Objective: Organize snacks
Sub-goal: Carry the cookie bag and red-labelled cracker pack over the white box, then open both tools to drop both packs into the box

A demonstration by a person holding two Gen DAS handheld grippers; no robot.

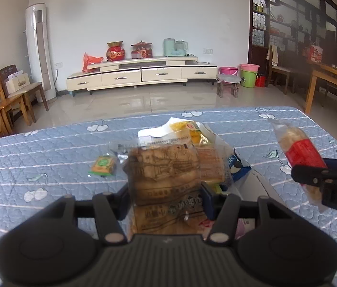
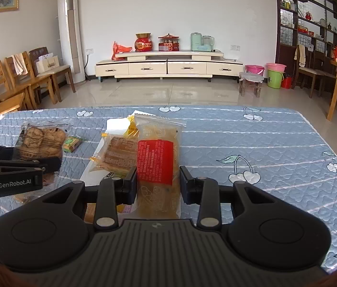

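Soft daylight fills the room, with pale glare on the floor tiles [image 2: 159, 91] and only faint shadows. Both fisheye views bend straight lines at the edges and darken at the corners. The near packet [image 1: 166, 181] in the left view is blurred.

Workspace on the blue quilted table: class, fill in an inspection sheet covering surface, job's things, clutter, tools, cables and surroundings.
Surface: blue quilted cover with cherry print.
Job's things: brown pastry packet in the left tool; red-label snack packet in the right tool; small green snack lying on the cover; more packets piled in a white box.
Clutter: nothing seen.
Tools: both shut on their packets, raised above the cover.
Cables: one runs down the wall behind the white tower unit.
Surroundings: cream TV cabinet, wooden chairs, pink and green buckets, tiled floor.
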